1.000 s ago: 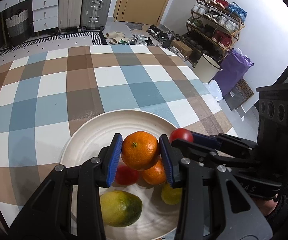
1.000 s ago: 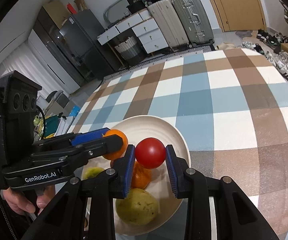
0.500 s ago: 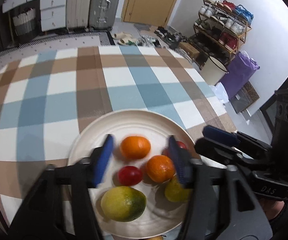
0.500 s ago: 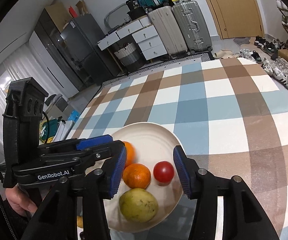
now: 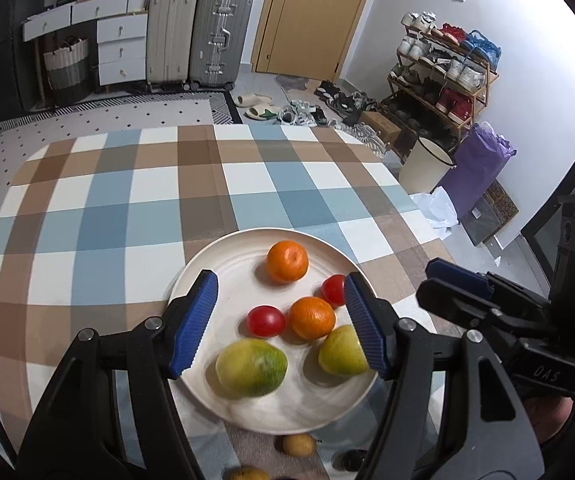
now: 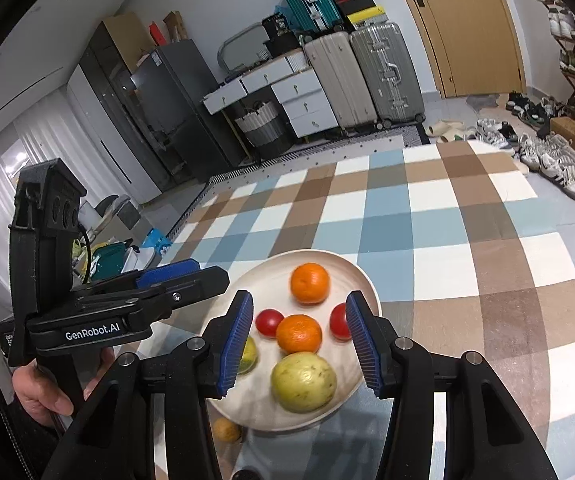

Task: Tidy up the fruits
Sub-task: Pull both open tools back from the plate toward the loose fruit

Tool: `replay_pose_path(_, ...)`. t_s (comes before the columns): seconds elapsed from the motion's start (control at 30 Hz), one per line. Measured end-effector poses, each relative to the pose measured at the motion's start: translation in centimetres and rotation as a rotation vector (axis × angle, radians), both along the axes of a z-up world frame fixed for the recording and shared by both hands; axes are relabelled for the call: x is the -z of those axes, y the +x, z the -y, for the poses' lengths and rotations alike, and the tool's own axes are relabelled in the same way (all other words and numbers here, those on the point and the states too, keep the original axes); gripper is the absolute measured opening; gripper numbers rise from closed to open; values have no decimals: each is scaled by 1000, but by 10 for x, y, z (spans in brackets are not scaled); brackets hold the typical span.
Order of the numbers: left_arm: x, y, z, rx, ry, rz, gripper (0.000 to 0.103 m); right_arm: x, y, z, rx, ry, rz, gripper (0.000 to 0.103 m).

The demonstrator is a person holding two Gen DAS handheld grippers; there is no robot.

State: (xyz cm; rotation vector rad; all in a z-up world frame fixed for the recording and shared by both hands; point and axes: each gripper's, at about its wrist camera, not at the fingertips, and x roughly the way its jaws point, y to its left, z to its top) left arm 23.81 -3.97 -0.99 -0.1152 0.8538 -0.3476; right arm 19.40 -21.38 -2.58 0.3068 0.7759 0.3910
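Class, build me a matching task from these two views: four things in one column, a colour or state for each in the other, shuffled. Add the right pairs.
Column 1
1. plate
2. mango
3. left gripper
4. tablecloth

Column 2
A. open, holding nothing
B. cream, holds six fruits
C. checked blue, brown and white
D. yellow and green

Pairs: 1-B, 2-D, 3-A, 4-C
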Motion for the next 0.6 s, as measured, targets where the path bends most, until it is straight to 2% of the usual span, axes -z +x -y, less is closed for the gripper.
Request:
replay_pose_path(0.17, -12, -29, -8, -16, 6, 38, 65, -13, -19, -5, -5, -6, 46, 50)
replay_pose_path(0.4, -22, -69, -22, -57, 14, 80, 81, -23, -47, -14, -11, -11, 90, 53)
replay_pose_path(0.47, -24, -80, -25, -66, 17, 85, 81, -25, -56, -16, -10, -16, 104, 62)
replay_pose_path(0.6, -26, -97, -31, -77, 32, 91, 88, -33, -73, -21, -14, -21, 146, 73)
